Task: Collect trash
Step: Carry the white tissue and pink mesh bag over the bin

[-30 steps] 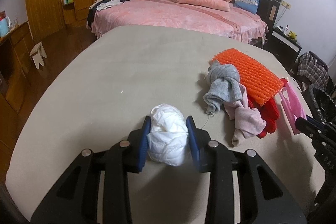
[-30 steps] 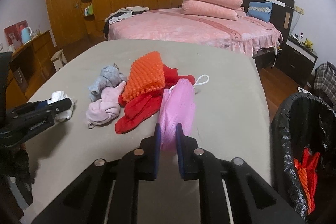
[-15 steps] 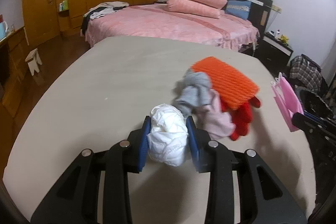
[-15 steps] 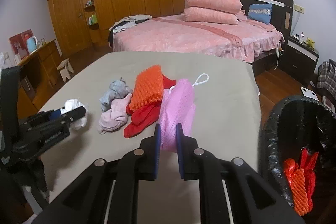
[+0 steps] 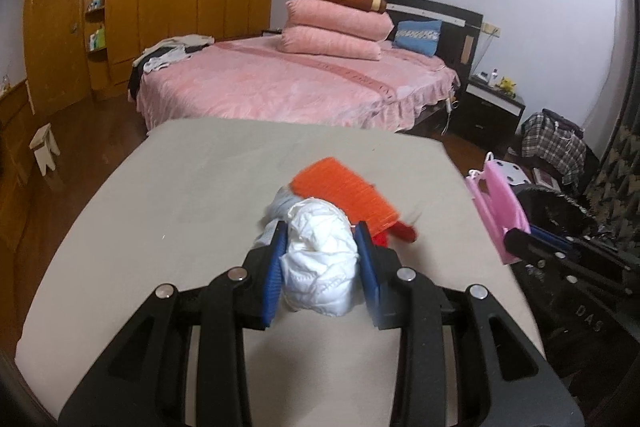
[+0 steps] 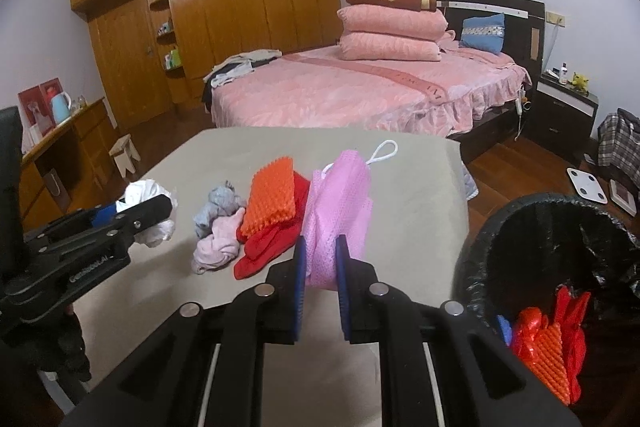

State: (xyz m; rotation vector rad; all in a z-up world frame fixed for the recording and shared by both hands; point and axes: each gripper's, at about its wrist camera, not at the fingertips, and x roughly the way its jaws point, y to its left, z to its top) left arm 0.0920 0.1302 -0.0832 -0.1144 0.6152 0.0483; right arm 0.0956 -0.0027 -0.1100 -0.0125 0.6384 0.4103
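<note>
Right wrist view: red-orange scraps [image 6: 548,351] are already binned in the black-lined bin [image 6: 480,247], beside which the right gripper [image 6: 320,267] is clamped on a pink mesh pouch [image 6: 336,211] and the left gripper [image 5: 320,259] on a white crumpled wad [image 5: 320,267], while an orange spiky pad [image 6: 272,195], red cloth [image 6: 264,247] and socks [image 6: 220,223] are left further off on the table [image 6: 416,187].

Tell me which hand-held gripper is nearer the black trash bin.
Right. The right hand-held gripper, clamping the pink mesh pouch, sits just beside the black trash bin. The left hand-held gripper, holding the white crumpled wad, is farther across the table.
</note>
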